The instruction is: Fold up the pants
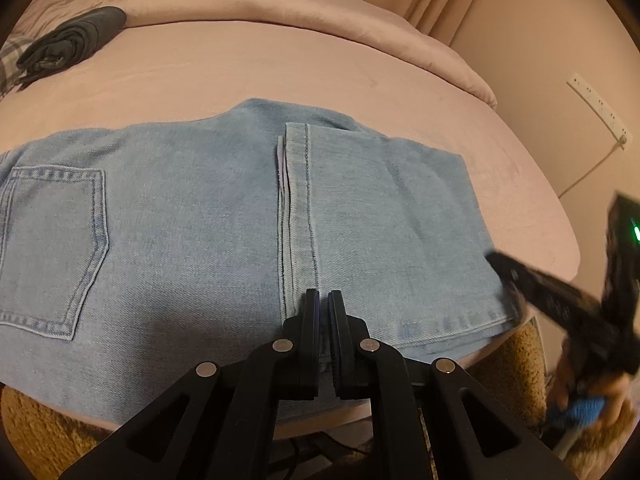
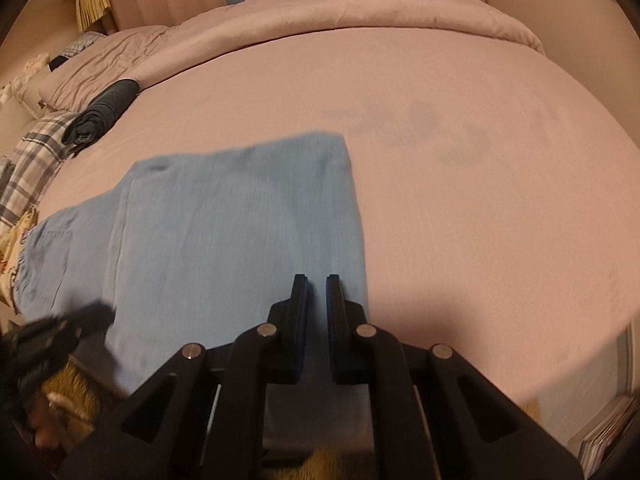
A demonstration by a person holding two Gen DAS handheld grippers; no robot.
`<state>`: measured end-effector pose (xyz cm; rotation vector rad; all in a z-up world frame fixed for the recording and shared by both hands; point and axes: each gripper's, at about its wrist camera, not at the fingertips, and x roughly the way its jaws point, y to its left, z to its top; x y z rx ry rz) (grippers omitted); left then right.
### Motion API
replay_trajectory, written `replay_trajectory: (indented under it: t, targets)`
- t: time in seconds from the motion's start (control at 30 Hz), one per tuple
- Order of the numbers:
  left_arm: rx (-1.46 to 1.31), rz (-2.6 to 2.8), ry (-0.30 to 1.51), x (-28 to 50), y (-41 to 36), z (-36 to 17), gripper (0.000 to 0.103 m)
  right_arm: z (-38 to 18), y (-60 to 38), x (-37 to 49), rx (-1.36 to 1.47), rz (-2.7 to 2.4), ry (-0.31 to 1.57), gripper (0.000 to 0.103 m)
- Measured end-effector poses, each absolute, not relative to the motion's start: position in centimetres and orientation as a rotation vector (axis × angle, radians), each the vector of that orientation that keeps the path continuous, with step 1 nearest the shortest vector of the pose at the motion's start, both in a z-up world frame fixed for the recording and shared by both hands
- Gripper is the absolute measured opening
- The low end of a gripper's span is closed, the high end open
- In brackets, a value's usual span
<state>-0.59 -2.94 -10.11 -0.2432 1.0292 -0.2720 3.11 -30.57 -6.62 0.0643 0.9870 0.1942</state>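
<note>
Light blue jeans [image 1: 192, 216] lie flat on the pink bed, legs folded back over the seat, with the hem edge [image 1: 298, 200] running across the middle and a back pocket [image 1: 52, 240] at the left. My left gripper [image 1: 324, 294] hovers over the near end of the hem, fingers nearly together, nothing between them. My right gripper [image 2: 317, 280] is above the jeans' [image 2: 240, 220] near right corner, fingers close together and empty. It shows blurred at the right of the left wrist view [image 1: 508, 272]. The left gripper shows blurred in the right wrist view [image 2: 80, 320].
A rolled dark garment [image 1: 72, 44] lies at the bed's far left, next to a plaid cloth [image 2: 32, 160]. A folded pink duvet [image 1: 280, 4] lies along the back. A power strip [image 1: 600, 104] hangs on the right wall. Brown rug [image 1: 40, 432] lies below the bed edge.
</note>
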Motion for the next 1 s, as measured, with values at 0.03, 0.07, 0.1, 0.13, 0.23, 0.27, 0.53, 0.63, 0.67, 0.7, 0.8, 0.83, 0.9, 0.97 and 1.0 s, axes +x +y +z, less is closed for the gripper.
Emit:
replay_trajectory:
  t: [0.03,0.07,0.1,0.13,0.23,0.27,0.53,0.63,0.67,0.7,0.8,0.83,0.9,0.97,1.0]
  targets:
    - [-0.248,-0.271,1.031,-0.5,-2.9,-10.1,0.009,-6.7,-30.8,2.3,0.069,0.196,0.989,0.007]
    - [-0.250,-0.272,1.032,-0.5,-2.9,-10.1,0.009,-6.7,-30.9,1.6,0.071,0.196,0.989,0.007]
    - [-0.250,-0.273,1.032,-0.4,-2.8,-10.1,0.009,-6.8,-31.1,0.9,0.073,0.198,0.987,0.007]
    - [-0.251,-0.274,1.033,-0.4,-2.9,-10.1,0.009,-6.8,-31.2,0.3,0.073,0.200,0.989,0.007]
    - [-0.256,-0.276,1.038,-0.4,-2.6,-10.1,0.009,-6.9,-31.2,-1.4,0.075,0.208,0.990,0.007]
    - [-0.258,-0.276,1.041,-0.4,-2.5,-10.0,0.009,-6.9,-31.3,-1.7,0.077,0.211,0.998,0.007]
    - [-0.270,-0.280,1.044,-1.1,-1.8,-9.5,0.009,-7.0,-30.6,-2.4,0.052,0.201,1.024,0.007]
    - [-0.290,-0.290,1.049,-1.4,-1.1,-9.1,0.009,-6.5,-30.4,-2.5,0.036,0.192,1.016,0.010]
    - [-0.286,-0.282,1.063,-1.4,-1.0,-9.1,0.013,-6.1,-30.3,-2.5,0.032,0.188,1.012,0.015]
    - [-0.288,-0.281,1.070,-1.6,-0.8,-9.2,0.013,-5.7,-30.2,-2.4,0.028,0.185,1.000,0.015]
    - [-0.322,-0.297,1.076,-1.8,-0.1,-9.6,0.014,-4.4,-29.8,-2.1,0.035,0.222,0.935,0.016]
    - [-0.333,-0.300,1.077,-1.9,0.0,-9.7,0.014,-4.5,-29.4,-1.8,0.035,0.231,0.942,0.016]
    - [-0.342,-0.300,1.078,-1.9,0.2,-9.8,0.014,-5.8,-28.7,-0.9,0.021,0.232,0.991,0.016]
    - [-0.340,-0.299,1.085,-2.0,0.3,-9.8,0.014,-7.2,-28.3,-0.5,0.008,0.221,1.019,0.016]
    - [-0.340,-0.296,1.086,-2.1,0.3,-9.8,0.014,-7.5,-28.1,-0.6,-0.007,0.216,0.996,0.016]
